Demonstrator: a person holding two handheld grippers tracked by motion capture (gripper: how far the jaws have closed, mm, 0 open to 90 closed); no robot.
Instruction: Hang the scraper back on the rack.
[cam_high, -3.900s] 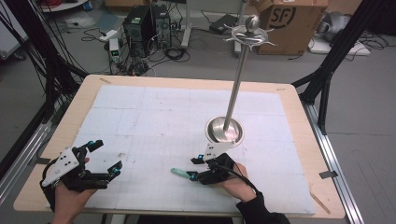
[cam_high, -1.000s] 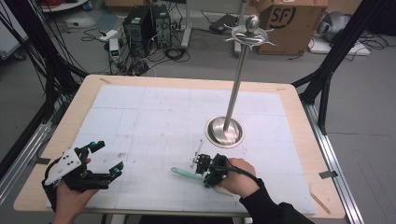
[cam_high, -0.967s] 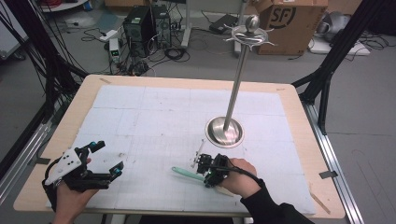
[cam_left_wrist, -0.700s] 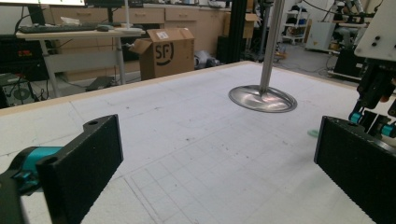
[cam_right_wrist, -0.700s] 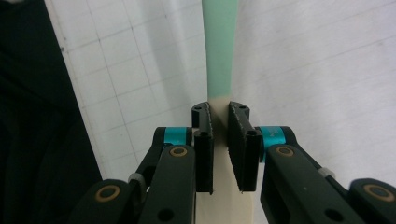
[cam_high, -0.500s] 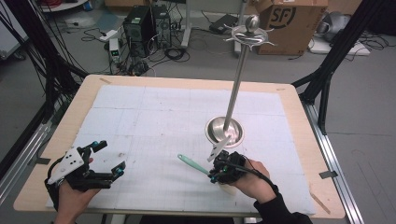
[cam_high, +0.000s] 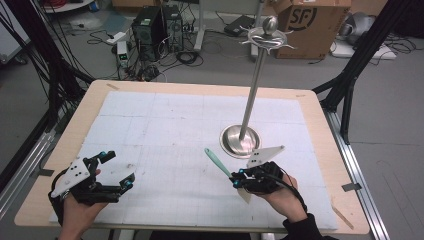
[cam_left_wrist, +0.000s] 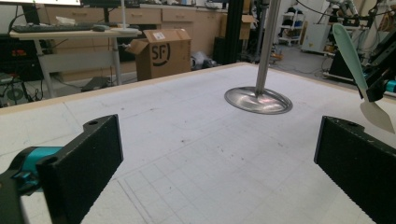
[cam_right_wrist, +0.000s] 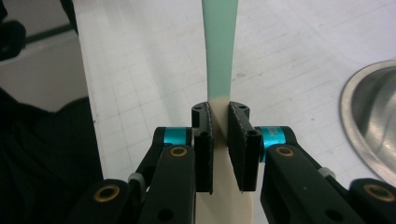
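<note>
Spatula (cam_high: 218, 161) sits clamped in your right gripper (cam_high: 242, 178) near the stand's steel base (cam_high: 241, 140), mint handle angled up-left, cream blade poking out below the jaws, its tip cut off in the right gripper view. Your left gripper (cam_high: 118, 171) rests wide, holding nothing; the stand's pole is cropped in its view.

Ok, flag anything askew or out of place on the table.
Nothing spilled or damaged. The spatula is off the table, clamped in the right tongs with its green handle tilted up; the stand is upright.
</note>
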